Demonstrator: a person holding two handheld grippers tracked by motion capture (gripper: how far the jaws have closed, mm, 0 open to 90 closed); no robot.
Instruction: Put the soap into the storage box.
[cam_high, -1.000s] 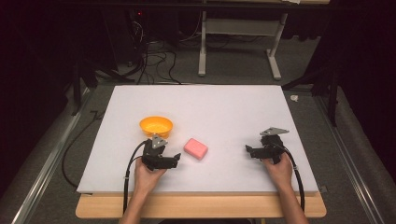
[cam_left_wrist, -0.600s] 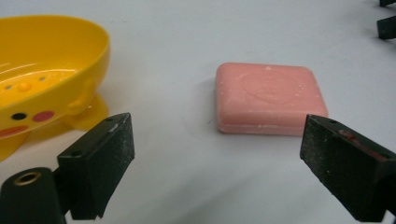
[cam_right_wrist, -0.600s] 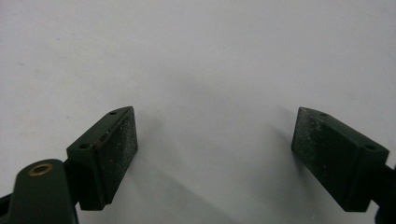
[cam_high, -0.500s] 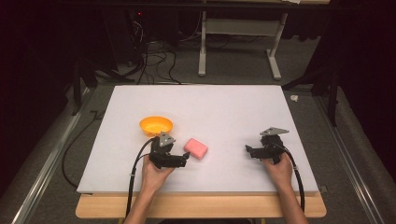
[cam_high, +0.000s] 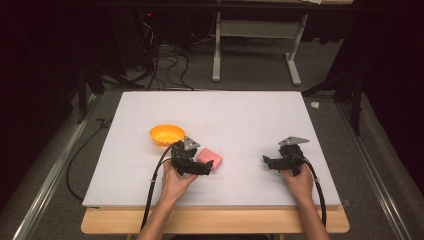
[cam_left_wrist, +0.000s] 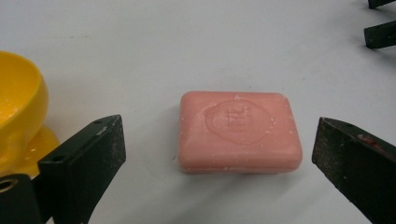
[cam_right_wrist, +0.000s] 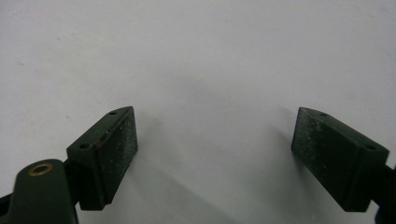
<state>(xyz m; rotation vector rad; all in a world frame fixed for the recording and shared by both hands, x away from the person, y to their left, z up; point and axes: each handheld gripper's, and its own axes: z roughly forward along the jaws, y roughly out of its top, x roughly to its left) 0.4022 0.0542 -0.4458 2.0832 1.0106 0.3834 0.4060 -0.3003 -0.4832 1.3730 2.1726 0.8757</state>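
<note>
Moved right toward soap (cam_left_wrist: 239, 133), left hand-held gripper (cam_high: 206, 169); jaws just opening, now wide apart around soap, not touching. Soap flat on table (cam_high: 240, 115), beside bowl (cam_high: 166, 134). Approach step; next, close on soap.

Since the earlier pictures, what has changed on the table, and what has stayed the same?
The left tool moved away from the yellow plastic bowl toward the pink rectangular soap bar. Its jaws have just been opening and now stand on either side of the bar without touching it. Nothing was taken hold of. The bowl, the soap bar and the open right tool stayed where they were.
</note>
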